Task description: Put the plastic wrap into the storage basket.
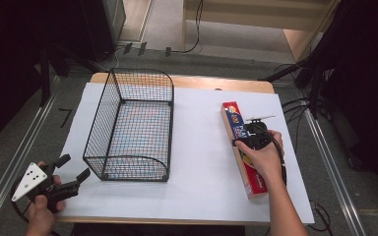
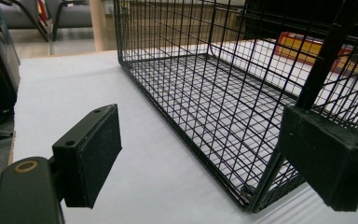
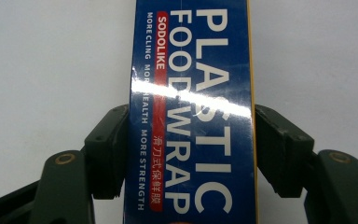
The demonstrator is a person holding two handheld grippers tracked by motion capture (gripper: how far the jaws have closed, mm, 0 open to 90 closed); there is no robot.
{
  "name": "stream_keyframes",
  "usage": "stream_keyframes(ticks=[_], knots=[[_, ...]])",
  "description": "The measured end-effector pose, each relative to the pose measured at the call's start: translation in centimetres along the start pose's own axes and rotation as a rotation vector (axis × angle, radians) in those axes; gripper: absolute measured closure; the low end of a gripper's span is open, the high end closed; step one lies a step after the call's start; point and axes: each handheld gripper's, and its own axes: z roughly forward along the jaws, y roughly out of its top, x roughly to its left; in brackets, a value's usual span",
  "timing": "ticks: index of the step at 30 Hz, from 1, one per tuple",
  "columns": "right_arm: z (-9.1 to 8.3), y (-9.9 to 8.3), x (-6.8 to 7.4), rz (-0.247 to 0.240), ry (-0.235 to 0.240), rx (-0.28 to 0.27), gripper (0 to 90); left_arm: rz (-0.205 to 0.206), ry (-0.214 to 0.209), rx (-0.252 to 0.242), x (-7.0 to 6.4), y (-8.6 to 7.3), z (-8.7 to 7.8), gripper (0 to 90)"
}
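Presently, your right gripper [image 1: 254,133] sits over the plastic wrap box [image 1: 242,147], which lies flat on the white sheet [image 1: 202,162] at the right side of the table [image 1: 187,81], its long axis running away from you and slightly leftward at the far end. In the right gripper view the box [image 3: 191,112] passes straight between the two jaws; each pad presses against a long side of the carton, the left pad on the blue printed edge and the right pad on the yellow edge. The jaws are closed to the width of the box and have hold of it. The box rests on the sheet; no lift is visible.

Your left gripper [image 1: 71,176] is held at the near left corner of the table, just off the near left corner of the wire basket [image 1: 130,128]. Its jaws stand wide apart and hold nothing. In the left gripper view the left pad [image 2: 91,154] hangs above bare white sheet [image 2: 74,88], while the right pad [image 2: 326,158] lies in front of the basket's [image 2: 223,88] near corner post; contact there cannot be determined.

The basket stands upright at the centre left of the sheet, well apart from the box. Its mesh floor is bare.
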Motion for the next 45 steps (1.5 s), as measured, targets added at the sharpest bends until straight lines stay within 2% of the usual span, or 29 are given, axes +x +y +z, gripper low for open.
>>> stream_keyframes(ticks=[24, 31, 37, 45], knots=[[0.76, 0.92, 0.42, 0.028, -0.035, 0.110, 35.3, -0.002, -0.003, -0.001, 0.03, -0.01, -0.03, 13.6], [0.60, 0.62, 0.76, 0.010, -0.059, 0.114, 35.4, -0.002, -0.003, 0.000, 0.02, 0.00, -0.01, 13.6], [0.57, 0.37, 0.53, 0.022, -0.046, 0.115, 35.5, 0.000, -0.002, 0.002, -0.02, -0.01, 0.01, 13.6], [0.42, 0.41, 0.85, 0.023, -0.067, 0.109, 40.3, -0.001, -0.003, 0.000, 0.02, -0.01, 0.00, 13.6]])
